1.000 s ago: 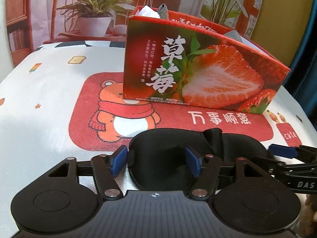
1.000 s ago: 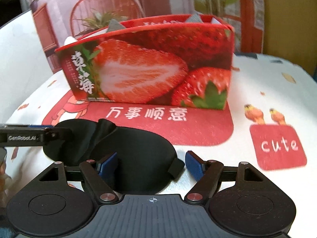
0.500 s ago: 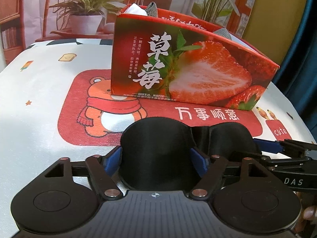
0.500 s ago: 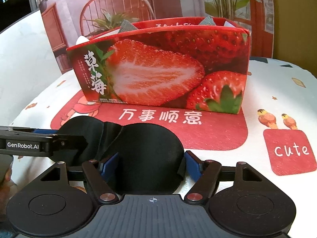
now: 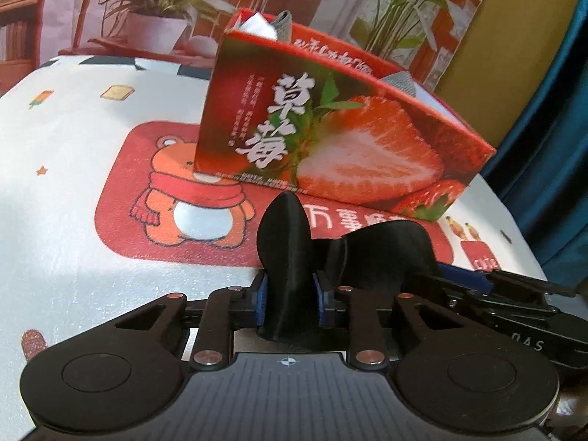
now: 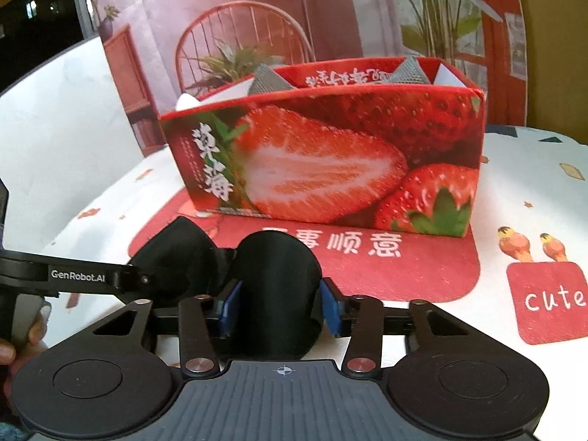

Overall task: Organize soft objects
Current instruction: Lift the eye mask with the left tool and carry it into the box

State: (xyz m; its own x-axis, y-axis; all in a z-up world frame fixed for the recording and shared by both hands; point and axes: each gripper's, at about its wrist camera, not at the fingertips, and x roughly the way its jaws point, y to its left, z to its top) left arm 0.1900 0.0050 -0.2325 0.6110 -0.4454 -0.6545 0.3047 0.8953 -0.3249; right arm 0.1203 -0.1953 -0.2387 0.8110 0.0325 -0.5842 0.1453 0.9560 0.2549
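Observation:
A black padded sleep mask [image 5: 283, 242] is held off the table by both grippers, one at each end. My left gripper [image 5: 288, 296] is shut on its left cup, which is squeezed into a narrow upright fold. My right gripper [image 6: 277, 307] is shut on the right cup [image 6: 275, 275]. The other cup shows in each view beside the opposite gripper's arm [image 6: 84, 275]. A red strawberry-print box [image 5: 341, 136] stands just beyond the mask, open on top, with grey and white fabric [image 6: 266, 81] poking out.
The table has a white cloth with a red bear panel [image 5: 176, 198] and a "cute" patch [image 6: 547, 301]. A potted plant [image 5: 158, 18] and a chair [image 6: 242, 40] stand behind the box. A blue curtain [image 5: 551, 147] hangs at the right.
Both grippers have closed on the mask's two ends and lifted it off the cloth. The left cup is now squeezed narrow. Both cameras have risen and moved nearer the box.

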